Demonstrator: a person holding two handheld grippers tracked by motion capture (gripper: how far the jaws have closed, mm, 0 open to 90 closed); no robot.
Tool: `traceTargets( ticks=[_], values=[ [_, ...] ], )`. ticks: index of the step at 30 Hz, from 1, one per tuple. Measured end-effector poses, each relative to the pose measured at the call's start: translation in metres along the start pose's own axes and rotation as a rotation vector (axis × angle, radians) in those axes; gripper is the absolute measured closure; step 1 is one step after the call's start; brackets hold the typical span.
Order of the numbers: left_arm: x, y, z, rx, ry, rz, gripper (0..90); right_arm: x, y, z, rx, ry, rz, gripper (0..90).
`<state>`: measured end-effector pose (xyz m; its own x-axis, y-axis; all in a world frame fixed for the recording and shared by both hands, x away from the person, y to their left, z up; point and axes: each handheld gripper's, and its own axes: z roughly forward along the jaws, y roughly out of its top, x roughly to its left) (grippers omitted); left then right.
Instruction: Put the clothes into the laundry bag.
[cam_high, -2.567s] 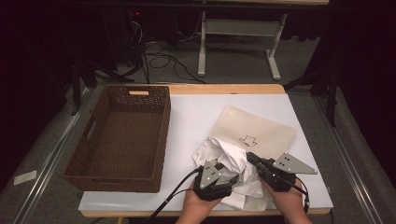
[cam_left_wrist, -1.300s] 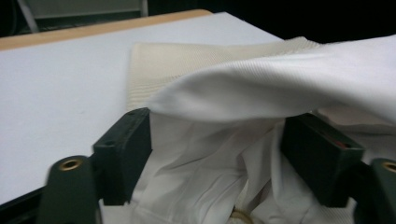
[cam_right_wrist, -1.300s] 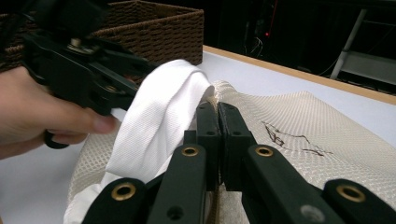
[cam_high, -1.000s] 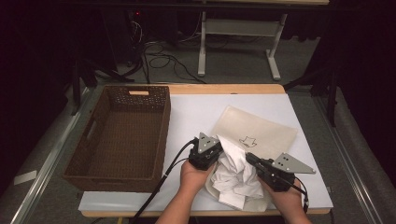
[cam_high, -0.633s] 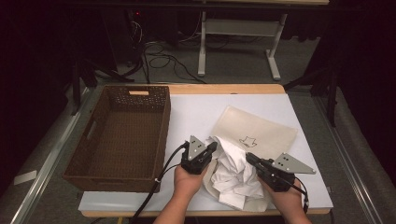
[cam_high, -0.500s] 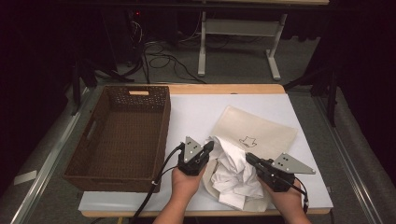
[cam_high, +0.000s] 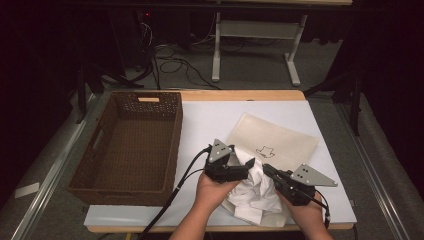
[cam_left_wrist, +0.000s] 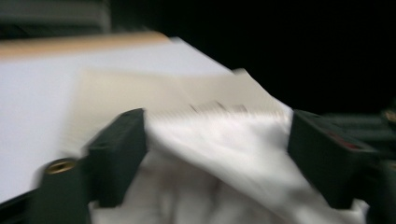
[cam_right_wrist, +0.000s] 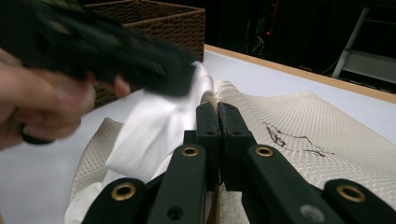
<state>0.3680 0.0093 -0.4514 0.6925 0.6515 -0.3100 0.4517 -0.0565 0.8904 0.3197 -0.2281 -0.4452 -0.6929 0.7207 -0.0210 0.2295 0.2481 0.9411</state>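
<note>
Looking at the near edge of the white-covered counter (cam_high: 210, 120): crumpled white cloth (cam_high: 257, 192) sits bunched on top of a cream waffle-weave bag with a small dark printed motif (cam_high: 272, 142), between the two hands

Left gripper (cam_high: 246, 167) is at the cloth's upper left corner. Its jaws have just been opening and now stand wide apart. In the left gripper view the white cloth (cam_left_wrist: 224, 154) lies in the gap between them, with no pad visibly pressing on it, though that view is motion-blurred

Right gripper (cam_right_wrist: 217, 122) has its jaws closed together, pads meeting. In the right gripper view the white fabric (cam_right_wrist: 154, 135) runs up against its tips on one side and the cream bag (cam_right_wrist: 303, 126) on the other; cannot tell if any fabric is pinched between the pads. In the high view the right gripper (cam_high: 267, 171) sits at the cloth's right side, just in front of the bag's motif

Dark brown woven wicker basket with cut-out handles (cam_high: 100, 145) stands on the counter's left, well apart from the cloth
</note>
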Motion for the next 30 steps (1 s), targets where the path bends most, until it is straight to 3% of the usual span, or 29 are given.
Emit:
traceTargets(
  ticks=[1,3,7,12,14,15,20,23,27,30],
  values=[
    [0.0,-0.003,0.002,0.009,-0.026,-0.009,36.1,0.0,0.0,0.0,0.0,-0.001,0.0,89.8],
    [-0.001,-0.006,0.001,-0.019,-0.029,-0.003,55.3,-0.001,0.0,-0.001,-0.001,-0.004,-0.003,89.8],
    [-0.004,-0.008,-0.01,-0.043,0.026,0.037,80.7,-0.001,0.0,-0.001,-0.002,-0.006,-0.004,89.9],
    [-0.017,-0.015,-0.027,-0.077,0.066,0.089,83.6,-0.003,0.0,0.0,0.007,-0.027,-0.002,89.9],
    [-0.025,-0.021,-0.031,-0.081,0.046,0.094,84.0,-0.004,0.0,0.001,0.01,-0.033,0.012,90.0],
    [-0.03,-0.026,-0.03,-0.067,0.044,0.117,84.1,-0.005,0.0,0.001,0.012,-0.037,0.012,90.0],
    [-0.049,-0.042,-0.009,0.001,-0.006,0.146,84.2,-0.005,0.002,0.002,0.004,-0.04,0.014,90.0],
    [-0.059,-0.052,0.007,0.046,-0.016,0.188,84.2,-0.005,0.004,0.001,-0.003,-0.043,0.016,90.0],
    [-0.057,-0.058,0.023,0.095,-0.011,0.177,84.1,-0.006,0.005,-0.001,-0.013,-0.035,0.016,90.0],
    [-0.055,-0.059,0.03,0.109,0.016,0.176,83.8,-0.002,0.009,-0.006,-0.035,-0.023,0.011,90.0]
  ],
)
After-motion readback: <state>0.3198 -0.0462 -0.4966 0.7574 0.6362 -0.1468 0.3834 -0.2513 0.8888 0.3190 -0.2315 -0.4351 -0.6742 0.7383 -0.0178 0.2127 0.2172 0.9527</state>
